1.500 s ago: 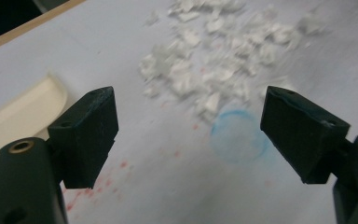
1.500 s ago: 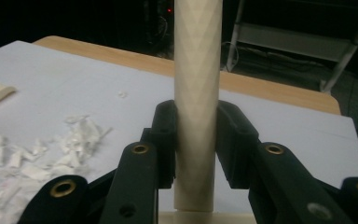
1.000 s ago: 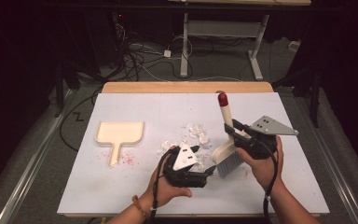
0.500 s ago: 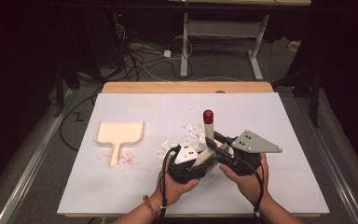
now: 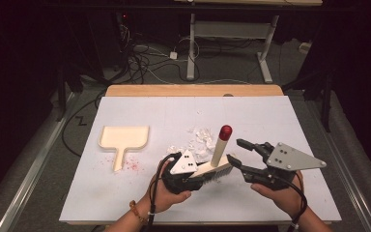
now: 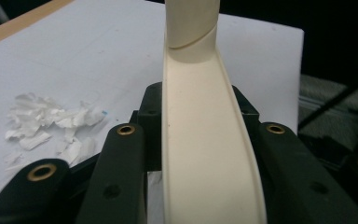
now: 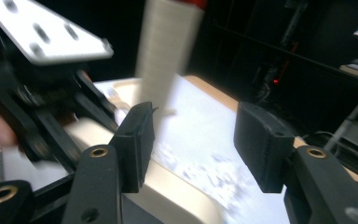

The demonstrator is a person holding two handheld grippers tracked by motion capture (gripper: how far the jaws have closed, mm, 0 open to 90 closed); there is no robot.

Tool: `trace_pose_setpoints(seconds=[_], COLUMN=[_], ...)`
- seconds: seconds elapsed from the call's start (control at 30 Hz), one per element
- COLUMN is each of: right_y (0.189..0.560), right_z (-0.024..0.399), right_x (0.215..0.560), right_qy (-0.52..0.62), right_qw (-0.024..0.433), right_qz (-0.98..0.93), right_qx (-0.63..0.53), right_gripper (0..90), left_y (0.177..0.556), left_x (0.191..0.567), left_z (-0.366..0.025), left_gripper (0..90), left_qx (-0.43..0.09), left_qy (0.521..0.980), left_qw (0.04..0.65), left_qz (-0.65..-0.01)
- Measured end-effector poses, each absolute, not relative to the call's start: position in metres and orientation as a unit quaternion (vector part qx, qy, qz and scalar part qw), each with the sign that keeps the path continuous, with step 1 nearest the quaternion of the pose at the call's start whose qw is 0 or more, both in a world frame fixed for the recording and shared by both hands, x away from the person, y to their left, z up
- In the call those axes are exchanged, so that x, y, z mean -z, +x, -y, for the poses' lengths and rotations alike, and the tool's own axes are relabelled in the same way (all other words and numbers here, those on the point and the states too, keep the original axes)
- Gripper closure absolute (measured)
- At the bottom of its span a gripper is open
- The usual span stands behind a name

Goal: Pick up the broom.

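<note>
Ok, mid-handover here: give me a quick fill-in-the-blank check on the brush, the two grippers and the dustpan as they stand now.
1. The left gripper has its jaws shut on the cream hand brush, whose handle ends in a ____ tip.
2. The right gripper has just been opening; its jaws stand ____ beside the brush.
3. The cream plastic dustpan lies on the white table to the ____ of the white paper scraps in the high view.

Missing words: red; open; left
</note>
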State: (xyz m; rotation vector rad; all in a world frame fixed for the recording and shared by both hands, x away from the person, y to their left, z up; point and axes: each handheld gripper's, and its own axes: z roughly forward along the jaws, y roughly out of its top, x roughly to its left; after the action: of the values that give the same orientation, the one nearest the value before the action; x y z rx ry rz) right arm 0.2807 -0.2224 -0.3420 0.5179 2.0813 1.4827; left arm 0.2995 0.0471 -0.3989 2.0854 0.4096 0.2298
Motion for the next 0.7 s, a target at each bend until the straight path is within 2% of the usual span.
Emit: trace_pose_setpoints(seconds=[0.07, 0.17, 0.23, 0.37, 0.47, 0.57, 0.63, 0.7], right_y=[0.283, 0.283, 0.286, 0.293, 0.294, 0.290, 0.289, 0.288], right_z=[0.233, 0.241, 0.243, 0.237, 0.229, 0.219, 0.211, 0.204], right_x=[0.347, 0.353, 0.361, 0.373, 0.381, 0.389, 0.394, 0.400], right_qy=[0.175, 0.153, 0.117, 0.088, 0.057, 0.022, 0.010, 0.007], right_qw=[0.239, 0.224, 0.172, 0.126, 0.085, 0.047, 0.057, 0.045], right_qz=[-0.791, -0.806, -0.842, -0.867, -0.886, -0.898, -0.908, -0.908], right_qx=[-0.535, -0.526, -0.498, -0.474, -0.452, -0.438, -0.414, -0.417], right_gripper=[45.3, 43.9, 42.9, 41.6, 42.6, 45.9, 52.6, 59.8], left_y=[0.297, 0.296, 0.295, 0.291, 0.289, 0.289, 0.288, 0.288], left_x=[0.397, 0.396, 0.397, 0.397, 0.398, 0.399, 0.399, 0.399], left_z=[-0.048, -0.047, -0.045, -0.041, -0.039, -0.039, -0.039, -0.039], left_gripper=[64.3, 64.3, 64.3, 64.2, 64.2, 64.1, 64.1, 64.0], left_qx=[-0.096, -0.079, -0.073, -0.039, -0.024, -0.014, -0.011, -0.005], left_qy=[0.866, 0.881, 0.887, 0.897, 0.900, 0.899, 0.897, 0.895], left_qw=[0.469, 0.453, 0.445, 0.438, 0.435, 0.438, 0.441, 0.445], left_qz=[-0.145, -0.115, -0.098, -0.041, -0.021, -0.013, -0.011, -0.006])
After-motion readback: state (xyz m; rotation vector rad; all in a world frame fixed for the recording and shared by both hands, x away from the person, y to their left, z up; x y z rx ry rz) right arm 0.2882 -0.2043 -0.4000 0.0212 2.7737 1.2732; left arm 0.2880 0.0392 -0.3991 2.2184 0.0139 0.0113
